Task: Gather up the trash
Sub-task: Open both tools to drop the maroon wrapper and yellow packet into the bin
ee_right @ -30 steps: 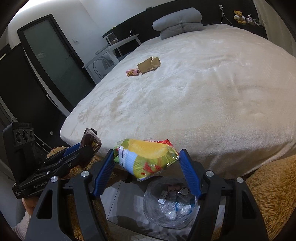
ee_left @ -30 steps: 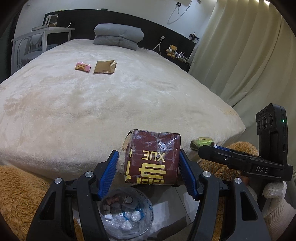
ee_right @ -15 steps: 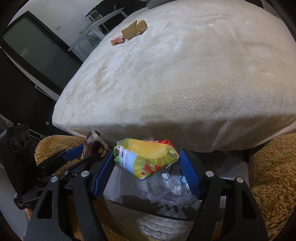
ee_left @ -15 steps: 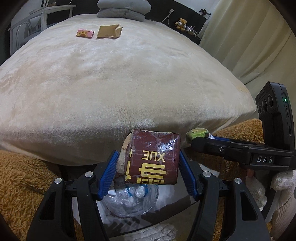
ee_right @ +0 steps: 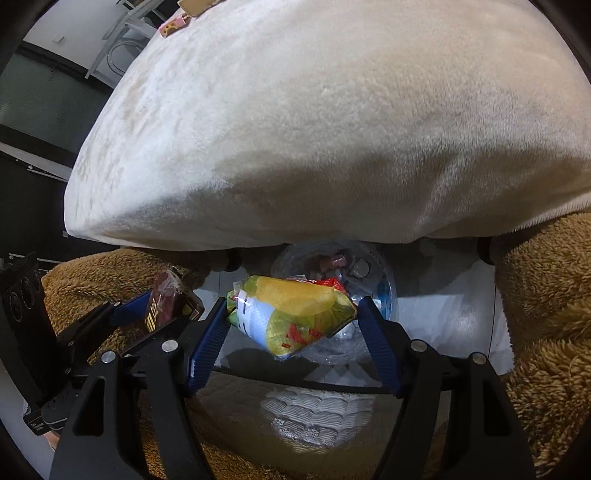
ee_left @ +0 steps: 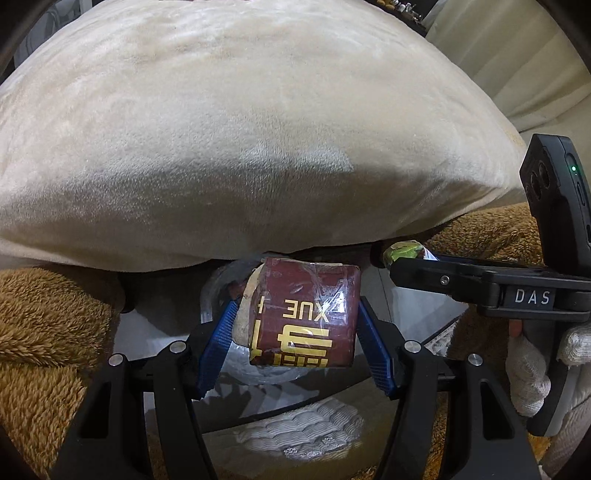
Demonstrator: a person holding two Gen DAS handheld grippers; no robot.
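Observation:
My left gripper (ee_left: 295, 314) is shut on a dark red box (ee_left: 304, 314) with gold lettering and clear wrap, held between its blue pads. Under it sits a clear-lined trash bin (ee_left: 218, 291), mostly hidden by the box. My right gripper (ee_right: 291, 314) is shut on a crumpled yellow, green and white snack bag (ee_right: 291, 314). Just beyond the bag lies the trash bin (ee_right: 373, 280), with wrappers and bits of plastic inside. In the right wrist view the left gripper (ee_right: 162, 314) with the red box (ee_right: 166, 306) shows at the left.
A wide bed with a cream blanket (ee_left: 258, 129) fills the upper part of both views. Brown fluffy rugs (ee_left: 48, 332) (ee_right: 546, 332) flank the bin on the tiled floor. A pink packet (ee_right: 173, 26) and a brown paper piece (ee_right: 197, 4) lie far back on the bed.
Both grippers have sunk and tipped downward over the bin, each still holding its item. The bed top has slid out of view and the bin has moved up behind the held items.

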